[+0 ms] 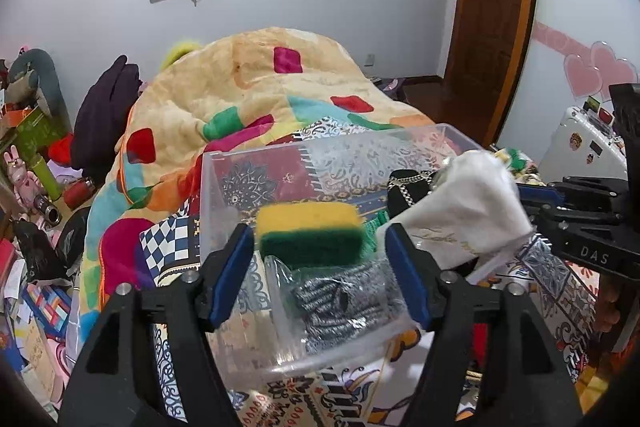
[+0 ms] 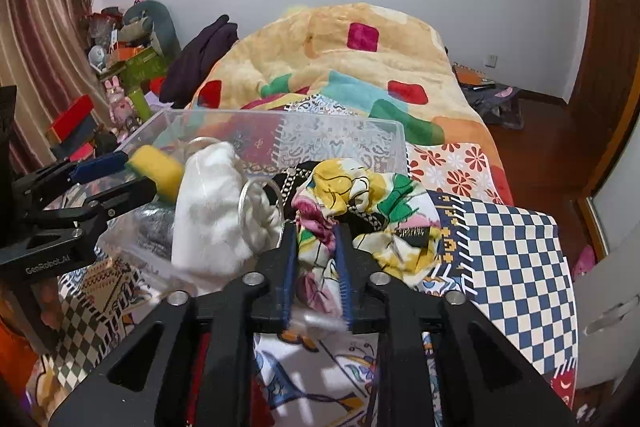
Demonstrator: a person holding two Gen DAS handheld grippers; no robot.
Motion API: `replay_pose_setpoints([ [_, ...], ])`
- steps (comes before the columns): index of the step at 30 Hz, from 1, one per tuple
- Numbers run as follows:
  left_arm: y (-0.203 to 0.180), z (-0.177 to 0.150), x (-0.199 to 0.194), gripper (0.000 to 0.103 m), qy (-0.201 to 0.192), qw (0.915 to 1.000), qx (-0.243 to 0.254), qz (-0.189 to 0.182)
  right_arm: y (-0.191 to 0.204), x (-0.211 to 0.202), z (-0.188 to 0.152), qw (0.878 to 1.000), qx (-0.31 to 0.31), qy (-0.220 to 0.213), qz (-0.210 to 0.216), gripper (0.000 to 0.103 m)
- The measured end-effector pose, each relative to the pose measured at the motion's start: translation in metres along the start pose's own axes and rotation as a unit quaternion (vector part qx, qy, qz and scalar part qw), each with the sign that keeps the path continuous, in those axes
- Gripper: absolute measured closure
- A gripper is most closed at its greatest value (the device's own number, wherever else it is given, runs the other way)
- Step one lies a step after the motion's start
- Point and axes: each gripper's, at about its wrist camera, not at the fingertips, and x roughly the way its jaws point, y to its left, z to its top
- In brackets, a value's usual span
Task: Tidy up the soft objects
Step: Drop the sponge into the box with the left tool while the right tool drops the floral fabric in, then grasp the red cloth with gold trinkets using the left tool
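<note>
A clear plastic bin (image 1: pixel 224 163) stands on the bed. Inside it lie a yellow-and-green sponge (image 1: pixel 310 233) and a bagged steel scourer (image 1: pixel 344 301). My left gripper (image 1: pixel 320 267) is open over the bin's near rim, its jaws either side of the sponge and apart from it. My right gripper (image 2: pixel 316 259) is shut on a floral cloth (image 2: pixel 360 195) held at the bin's (image 2: pixel 340 131) near side. A white cloth (image 2: pixel 208 219) hangs beside it over the rim; it also shows in the left wrist view (image 1: pixel 468 211). The left gripper (image 2: pixel 120 175) and the sponge (image 2: pixel 158 173) show there too.
A patterned sheet (image 2: pixel 512 259) covers the bed, with a bunched colourful blanket (image 1: pixel 256 99) behind the bin. Toys and boxes (image 1: pixel 32 155) crowd the floor at left. A wooden door (image 1: pixel 492 7) and a white suitcase (image 1: pixel 580 143) stand at right.
</note>
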Motion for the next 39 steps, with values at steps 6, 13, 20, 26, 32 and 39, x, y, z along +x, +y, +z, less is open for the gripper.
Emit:
replay_pose_setpoints([
  [6,-0.004,-0.003,-0.028,0.016,-0.026,0.9996,0.006,-0.005,0.008,-0.026,-0.006,0.999,-0.020,-0.023,-0.022,0.058],
  [13,-0.009,-0.018,-0.054,0.006,-0.033,0.9994,0.010,-0.008,0.024,-0.057,-0.019,0.997,-0.044,-0.054,-0.011,0.033],
  [20,-0.029,-0.036,-0.059,0.006,-0.018,0.9989,0.017,-0.039,0.022,-0.051,-0.045,0.999,-0.034,-0.022,-0.009,0.033],
  [26,-0.055,-0.043,-0.041,0.006,0.015,0.9974,0.027,-0.065,0.011,-0.045,-0.066,1.000,-0.012,0.013,-0.007,0.033],
  [32,-0.072,-0.049,-0.011,0.031,0.074,0.9930,0.041,-0.082,0.008,-0.040,-0.084,0.999,-0.001,0.035,0.006,0.033],
  [39,-0.080,-0.053,0.004,0.077,0.114,0.9846,0.050,-0.123,0.009,-0.036,-0.090,0.999,-0.001,0.046,0.017,0.033],
])
